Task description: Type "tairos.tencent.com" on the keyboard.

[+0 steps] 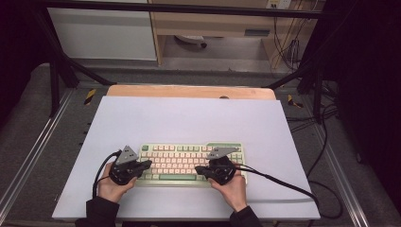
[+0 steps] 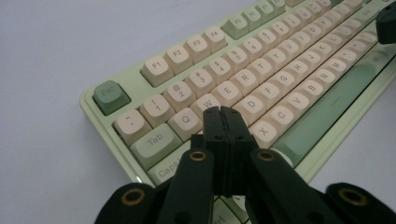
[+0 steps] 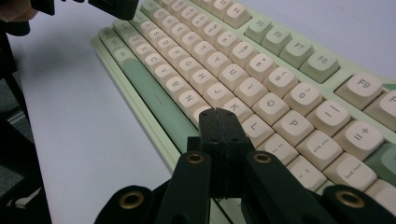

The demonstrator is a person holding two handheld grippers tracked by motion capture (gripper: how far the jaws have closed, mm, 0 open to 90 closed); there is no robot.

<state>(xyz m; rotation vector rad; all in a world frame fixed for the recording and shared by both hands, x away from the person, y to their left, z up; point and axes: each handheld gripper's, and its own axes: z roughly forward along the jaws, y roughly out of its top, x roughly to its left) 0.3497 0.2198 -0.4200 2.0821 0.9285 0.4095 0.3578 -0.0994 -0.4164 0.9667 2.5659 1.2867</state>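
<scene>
Even overhead light brightens the white table (image 1: 189,118); surroundings from nine to three o'clock sit dark, far keyboard (image 2: 261,70) keys blur softly.

A pale lilac rectangular mat (image 1: 189,118) covers a light wooden tabletop (image 1: 189,91); behind stand a white cabinet (image 1: 101,33) and dangling black cables (image 1: 286,45).

A pale green keyboard (image 1: 191,163) with cream keys lies flat, lower centre of the high view, long side across.
</scene>
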